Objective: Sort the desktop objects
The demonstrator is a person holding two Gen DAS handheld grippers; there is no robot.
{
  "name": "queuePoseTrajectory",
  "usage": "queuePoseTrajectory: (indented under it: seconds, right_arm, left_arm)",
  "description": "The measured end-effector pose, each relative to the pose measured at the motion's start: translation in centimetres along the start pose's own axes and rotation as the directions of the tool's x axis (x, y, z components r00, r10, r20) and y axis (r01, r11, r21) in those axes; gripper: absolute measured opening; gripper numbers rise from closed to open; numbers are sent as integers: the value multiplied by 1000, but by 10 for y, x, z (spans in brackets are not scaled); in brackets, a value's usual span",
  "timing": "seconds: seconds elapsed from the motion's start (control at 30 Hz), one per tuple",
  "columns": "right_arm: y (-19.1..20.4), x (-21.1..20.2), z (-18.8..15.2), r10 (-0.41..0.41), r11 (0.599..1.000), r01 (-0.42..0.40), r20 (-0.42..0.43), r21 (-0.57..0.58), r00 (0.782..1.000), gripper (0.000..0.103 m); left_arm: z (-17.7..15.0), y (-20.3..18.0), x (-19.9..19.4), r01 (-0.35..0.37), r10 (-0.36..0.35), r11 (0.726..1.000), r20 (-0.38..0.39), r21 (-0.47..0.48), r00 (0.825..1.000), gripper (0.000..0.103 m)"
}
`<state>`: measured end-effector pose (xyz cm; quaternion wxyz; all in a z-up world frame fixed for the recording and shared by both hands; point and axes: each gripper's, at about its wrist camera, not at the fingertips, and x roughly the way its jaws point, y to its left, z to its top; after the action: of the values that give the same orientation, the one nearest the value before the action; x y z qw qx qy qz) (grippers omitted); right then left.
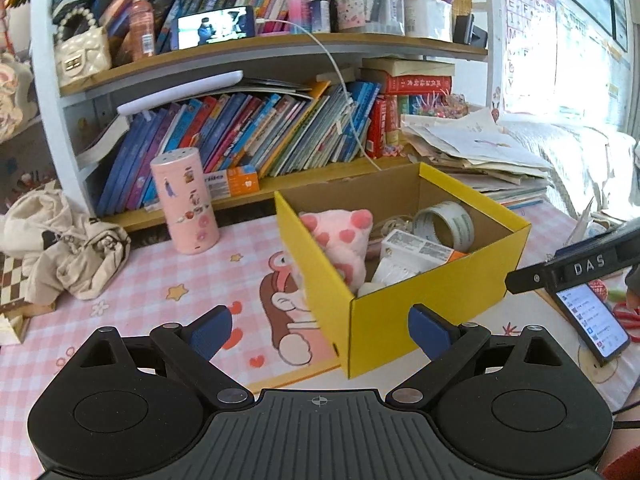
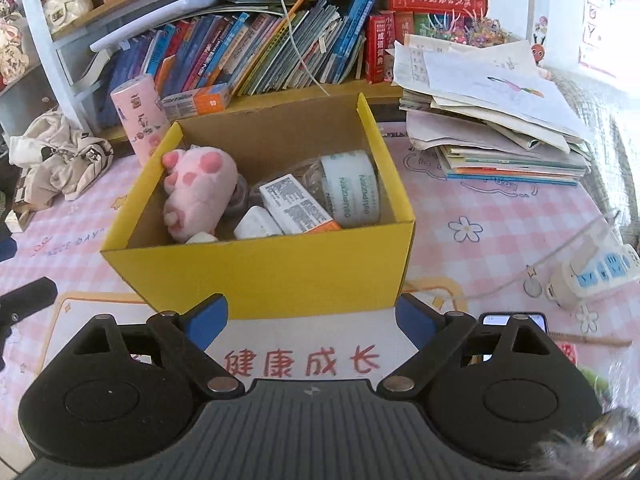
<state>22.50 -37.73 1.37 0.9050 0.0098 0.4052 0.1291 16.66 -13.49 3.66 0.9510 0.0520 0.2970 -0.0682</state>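
Note:
A yellow cardboard box [image 1: 400, 312] [image 2: 272, 276] stands on the pink checked desk mat. Inside lie a pink plush paw [image 1: 344, 240] [image 2: 196, 188], a roll of clear tape [image 1: 448, 224] [image 2: 352, 188], a white printed carton [image 1: 420, 250] [image 2: 296, 208] and small white items. My left gripper [image 1: 320, 332] hangs open just in front of the box's near corner, nothing between its blue pads. My right gripper [image 2: 310, 320] is open too, low over the mat before the box's front wall, holding nothing. The other tool's black arm [image 1: 568, 272] shows at the right of the left wrist view.
A pink cylinder [image 1: 186, 200] [image 2: 138, 120] stands left of the box by a crumpled cloth bag [image 1: 68, 248] [image 2: 60, 156]. Bookshelves rise behind. A paper and book stack [image 2: 500, 120] lies right; a power strip [image 2: 596, 272] and phone [image 1: 592, 320] sit near the right edge.

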Motion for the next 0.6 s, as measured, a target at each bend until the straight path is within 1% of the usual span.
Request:
queuePoseTrajectory:
  seconds: [0.2,0.6]
  right_arm:
    - [20,-5,-21,-42,999,42,15,-1,999,92]
    - [51,-14,-56,-115,993,115,21,28,993,94]
  left_arm:
    - [-12,17,-11,1,-2,1000,-5,-29,1000,97]
    - [-34,34,-28,27,-28,999,-25,-24,999,97]
